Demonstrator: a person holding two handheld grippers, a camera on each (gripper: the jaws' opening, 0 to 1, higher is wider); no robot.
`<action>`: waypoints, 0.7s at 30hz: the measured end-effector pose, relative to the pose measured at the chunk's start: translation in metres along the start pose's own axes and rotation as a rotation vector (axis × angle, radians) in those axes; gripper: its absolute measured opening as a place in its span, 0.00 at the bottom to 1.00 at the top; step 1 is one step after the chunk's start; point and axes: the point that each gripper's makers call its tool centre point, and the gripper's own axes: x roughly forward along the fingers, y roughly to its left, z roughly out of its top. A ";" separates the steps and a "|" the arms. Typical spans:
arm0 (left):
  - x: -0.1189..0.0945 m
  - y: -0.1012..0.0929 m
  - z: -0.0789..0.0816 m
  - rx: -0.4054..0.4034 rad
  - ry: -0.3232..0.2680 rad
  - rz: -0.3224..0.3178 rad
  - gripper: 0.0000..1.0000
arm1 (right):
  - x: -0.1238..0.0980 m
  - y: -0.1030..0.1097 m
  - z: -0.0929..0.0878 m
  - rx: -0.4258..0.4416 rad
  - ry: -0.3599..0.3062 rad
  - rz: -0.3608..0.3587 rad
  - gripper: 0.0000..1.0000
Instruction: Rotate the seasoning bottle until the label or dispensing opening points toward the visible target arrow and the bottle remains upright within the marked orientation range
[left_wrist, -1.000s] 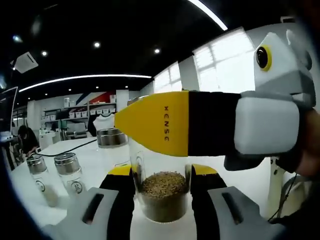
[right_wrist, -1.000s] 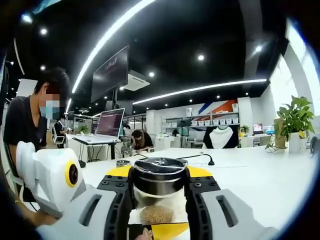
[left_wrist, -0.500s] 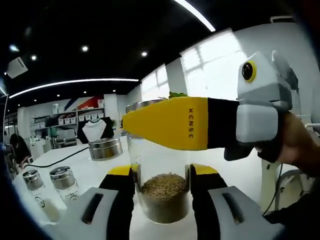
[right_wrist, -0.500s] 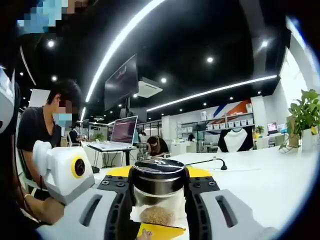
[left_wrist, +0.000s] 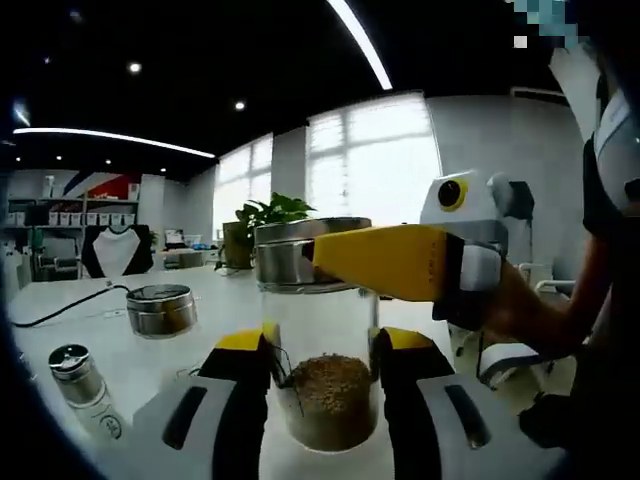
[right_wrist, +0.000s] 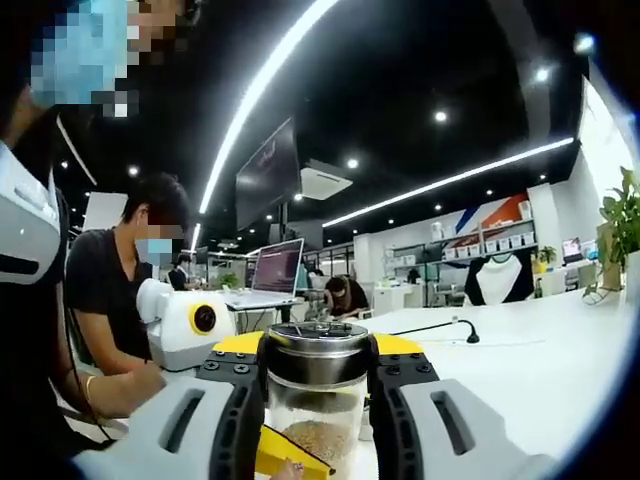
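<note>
On the white table (left_wrist: 120, 375), I held the seasoning bottle (left_wrist: 320, 380) upright with both tools: my left gripper (left_wrist: 322, 345) clamped around its glass body at the seed level, my right gripper (right_wrist: 318, 352) pinched on its metal cap (right_wrist: 318, 342). The turning step looked under way; I could make out neither label, opening nor target arrow. Next I would need a slow twist without tipping it. A spare shaker (left_wrist: 85, 385) and a steel tin (left_wrist: 160, 308) stood nearby
</note>
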 end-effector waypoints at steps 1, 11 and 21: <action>-0.001 -0.002 -0.001 -0.005 0.013 -0.024 0.46 | 0.000 0.001 0.000 -0.001 0.002 0.005 0.37; -0.001 -0.013 -0.007 0.003 0.058 -0.182 0.51 | -0.005 0.015 0.002 0.019 -0.006 0.072 0.37; 0.001 -0.022 -0.008 0.008 0.050 -0.232 0.49 | -0.007 0.018 0.004 0.024 -0.005 0.097 0.37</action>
